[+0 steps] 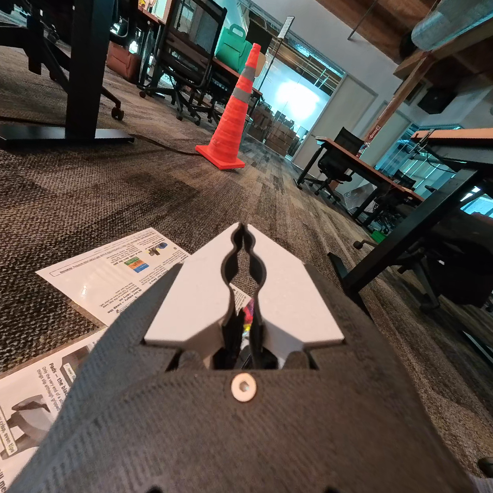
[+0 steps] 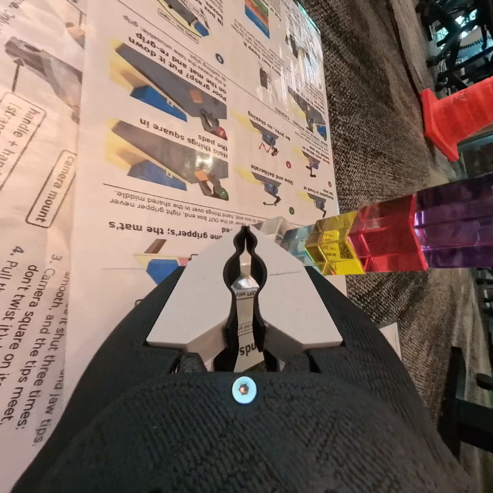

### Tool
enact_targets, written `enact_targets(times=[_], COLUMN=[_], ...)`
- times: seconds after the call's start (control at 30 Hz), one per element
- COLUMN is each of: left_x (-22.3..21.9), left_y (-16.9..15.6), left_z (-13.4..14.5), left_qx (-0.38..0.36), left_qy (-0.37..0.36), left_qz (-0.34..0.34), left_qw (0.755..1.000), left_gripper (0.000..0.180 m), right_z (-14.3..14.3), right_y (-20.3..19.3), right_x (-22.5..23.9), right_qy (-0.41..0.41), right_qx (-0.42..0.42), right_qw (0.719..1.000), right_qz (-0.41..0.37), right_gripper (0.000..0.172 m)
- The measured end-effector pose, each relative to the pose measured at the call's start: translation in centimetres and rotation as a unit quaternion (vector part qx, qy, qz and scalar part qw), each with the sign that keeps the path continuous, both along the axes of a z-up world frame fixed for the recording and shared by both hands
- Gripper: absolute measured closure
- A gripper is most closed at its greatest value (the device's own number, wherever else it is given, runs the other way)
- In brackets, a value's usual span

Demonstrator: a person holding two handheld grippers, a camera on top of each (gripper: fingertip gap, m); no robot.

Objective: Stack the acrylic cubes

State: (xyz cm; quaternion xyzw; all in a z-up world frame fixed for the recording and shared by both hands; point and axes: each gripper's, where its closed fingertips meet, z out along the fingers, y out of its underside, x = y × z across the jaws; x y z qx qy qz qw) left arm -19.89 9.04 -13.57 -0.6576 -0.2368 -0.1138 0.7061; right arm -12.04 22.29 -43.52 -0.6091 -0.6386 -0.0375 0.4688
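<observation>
Carpet (image 1: 133,186) in mottled grey and brown fills most of both views, running back into an office of black-legged desks (image 1: 80,80), wheeled chairs (image 1: 333,162) and a glass doorway. Your two grippers sit low over this floor.

Next in size are the laminated instruction sheets (image 2: 173,133) spread flat on the carpet, printed with text and small coloured diagrams. Your right gripper (image 2: 245,226) lies right over them, and your left gripper (image 1: 242,225) has one corner of a sheet (image 1: 106,266) just to its left, with bare carpet ahead of its tips.

An orange traffic cone (image 1: 234,106) with grey bands stands upright on the carpet well ahead of your left gripper; its square base (image 2: 448,120) shows at the right edge of your right wrist view.

Smaller still is a row of translucent cubes (image 2: 373,240), lined up touching one another: clear, pale blue, yellow, red, then purple at the frame edge. The row starts on the sheet just beside the right gripper's right finger and runs out over the carpet.

Your left jaws are closed tip to tip with nothing between them. Your right jaws are likewise closed at the tips, gripping nothing, and only the sheet shows through the gaps behind.
</observation>
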Motion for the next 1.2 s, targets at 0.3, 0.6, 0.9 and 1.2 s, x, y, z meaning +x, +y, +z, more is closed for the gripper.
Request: enact_targets(times=[0.3,0.6,0.9,1.2], left_x=[0.2,0.3,0.4,0.4], left_y=[0.3,0.4,0.5,0.6], left_z=[-0.2,-0.3,-0.4,-0.5], left_qx=[-0.001,-0.001,-0.001,0.000], left_qy=[-0.007,-0.011,-0.013,-0.017], left_qz=[-0.009,-0.015,-0.017,-0.019], left_qw=[1.000,1.000,1.000,1.000], left_gripper=[0.180,0.180,0.180,0.180], right_z=[1.8,3.2,1.8,0.8], right_y=[3.1,7.6,10.6,10.1], right_x=[1.8,6.3,12.5,13.1], right_qy=[0.051,0.116,0.195,0.197], right_qx=[-0.023,-0.060,-0.158,-0.177], right_qw=[0.996,0.972,0.908,0.901], right_qz=[-0.071,-0.193,-0.336,-0.343], right_gripper=[0.172,0.172,0.172,0.172])
